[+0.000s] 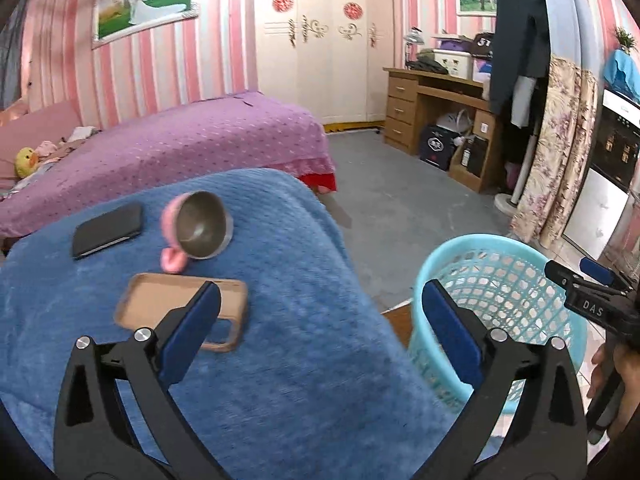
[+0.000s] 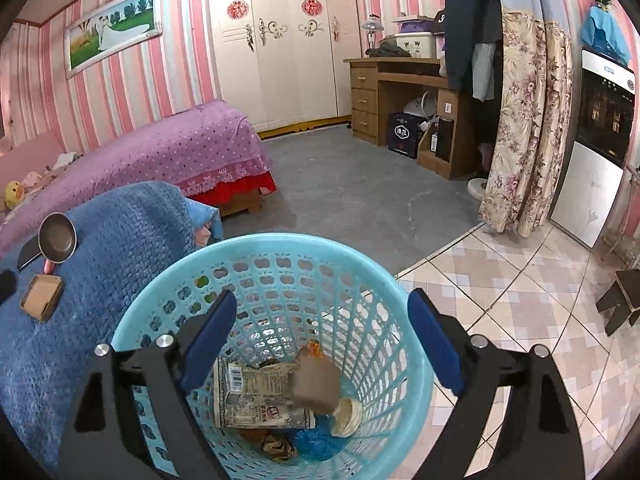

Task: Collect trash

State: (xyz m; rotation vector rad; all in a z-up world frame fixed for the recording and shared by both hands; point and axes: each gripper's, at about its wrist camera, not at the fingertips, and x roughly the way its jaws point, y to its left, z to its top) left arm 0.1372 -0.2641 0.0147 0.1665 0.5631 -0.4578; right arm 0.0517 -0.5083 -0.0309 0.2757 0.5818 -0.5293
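Observation:
My right gripper [image 2: 320, 336] hangs open over the turquoise mesh basket [image 2: 280, 246]. Below it a blurred brown piece [image 2: 316, 384] is inside the basket, touching neither pad. Under that lie a printed wrapper [image 2: 256, 396], a cream lid [image 2: 348, 412] and a blue bag [image 2: 316, 440]. My left gripper [image 1: 320, 308] is open and empty above the edge of the blue blanket [image 1: 280, 360], with the basket [image 1: 500, 280] to its right. The right gripper [image 1: 576, 276] shows at the far right over the basket rim.
On the blanket lie a brown phone case [image 1: 182, 310], a black phone [image 1: 107, 230] and a small pink-handled pan [image 1: 204, 224]. A purple bed [image 1: 180, 140] stands behind, a wooden desk [image 1: 432, 92] at the back right, and a dark stool [image 2: 622, 300] on the tiled floor.

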